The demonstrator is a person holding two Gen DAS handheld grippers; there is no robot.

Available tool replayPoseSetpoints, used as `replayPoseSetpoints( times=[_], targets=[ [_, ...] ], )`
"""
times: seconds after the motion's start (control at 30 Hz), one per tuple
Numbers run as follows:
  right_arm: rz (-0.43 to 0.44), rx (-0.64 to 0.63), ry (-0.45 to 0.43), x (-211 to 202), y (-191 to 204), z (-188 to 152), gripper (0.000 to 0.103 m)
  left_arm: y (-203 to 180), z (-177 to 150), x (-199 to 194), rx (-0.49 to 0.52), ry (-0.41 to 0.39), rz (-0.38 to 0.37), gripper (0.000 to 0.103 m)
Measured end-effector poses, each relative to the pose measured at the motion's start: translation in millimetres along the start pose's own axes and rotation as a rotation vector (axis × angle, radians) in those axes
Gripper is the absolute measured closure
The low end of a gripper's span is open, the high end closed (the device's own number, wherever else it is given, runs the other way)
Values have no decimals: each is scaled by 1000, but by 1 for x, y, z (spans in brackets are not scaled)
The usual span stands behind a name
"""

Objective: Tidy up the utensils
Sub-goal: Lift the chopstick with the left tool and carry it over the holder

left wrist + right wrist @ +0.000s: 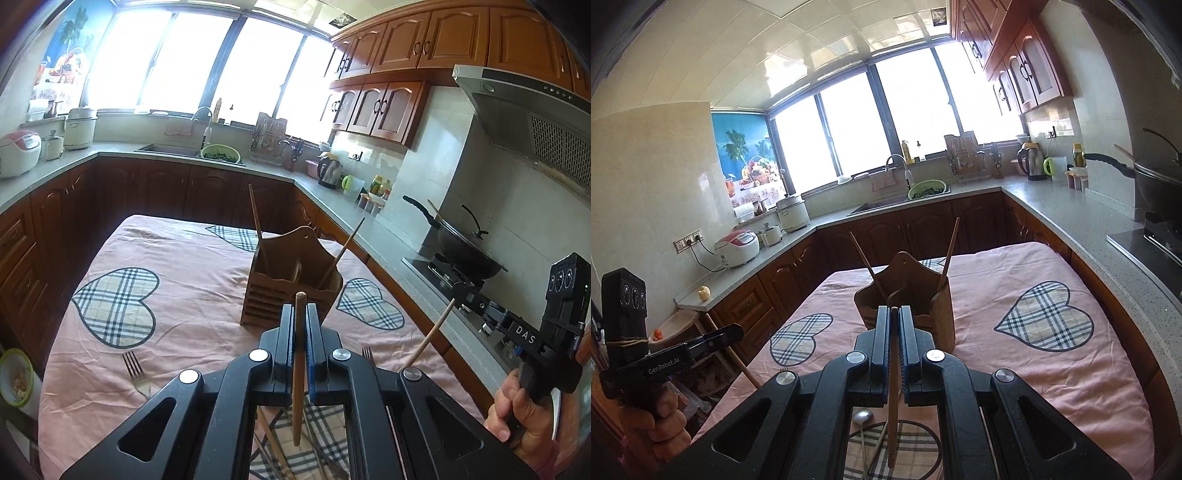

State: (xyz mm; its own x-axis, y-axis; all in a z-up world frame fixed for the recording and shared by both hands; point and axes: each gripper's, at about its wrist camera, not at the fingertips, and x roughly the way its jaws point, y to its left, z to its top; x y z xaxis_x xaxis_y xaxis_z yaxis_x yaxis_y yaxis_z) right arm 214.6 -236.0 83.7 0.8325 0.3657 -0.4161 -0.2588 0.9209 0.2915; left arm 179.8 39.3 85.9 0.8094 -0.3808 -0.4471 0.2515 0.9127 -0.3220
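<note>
A wooden utensil holder [291,284] stands mid-table on the pink cloth, with two chopsticks leaning out of it; it also shows in the right wrist view [908,295]. My left gripper [300,314] is shut on a wooden chopstick [298,369], held upright just in front of the holder. My right gripper [894,317] is shut on another wooden chopstick [894,398], also close before the holder. From the left wrist view the right gripper [461,291] holds its chopstick [430,332] at the right. A fork [135,369] lies on the cloth at the left.
More utensils lie under the grippers: a metal spoon [862,417] and chopsticks [273,443]. The pink tablecloth [177,258] has plaid hearts. Kitchen counters [1071,210] surround the table, with a wok [469,251] on the stove at the right.
</note>
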Motion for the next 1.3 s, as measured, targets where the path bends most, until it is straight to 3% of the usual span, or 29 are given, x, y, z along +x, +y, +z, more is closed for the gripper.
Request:
replayPoseSetpoints(
  times=[0.67, 1.07, 1.3],
  targets=[
    [4, 23, -106, 18, -3, 25, 99, 24, 37, 31, -44, -112, 11, 99],
    [-28, 14, -244, 37, -6, 74, 99, 37, 79, 61, -26, -240, 30, 99],
    [-50, 21, -294, 63, -15, 101, 99, 41, 94, 100, -19, -291, 32, 99]
  ],
)
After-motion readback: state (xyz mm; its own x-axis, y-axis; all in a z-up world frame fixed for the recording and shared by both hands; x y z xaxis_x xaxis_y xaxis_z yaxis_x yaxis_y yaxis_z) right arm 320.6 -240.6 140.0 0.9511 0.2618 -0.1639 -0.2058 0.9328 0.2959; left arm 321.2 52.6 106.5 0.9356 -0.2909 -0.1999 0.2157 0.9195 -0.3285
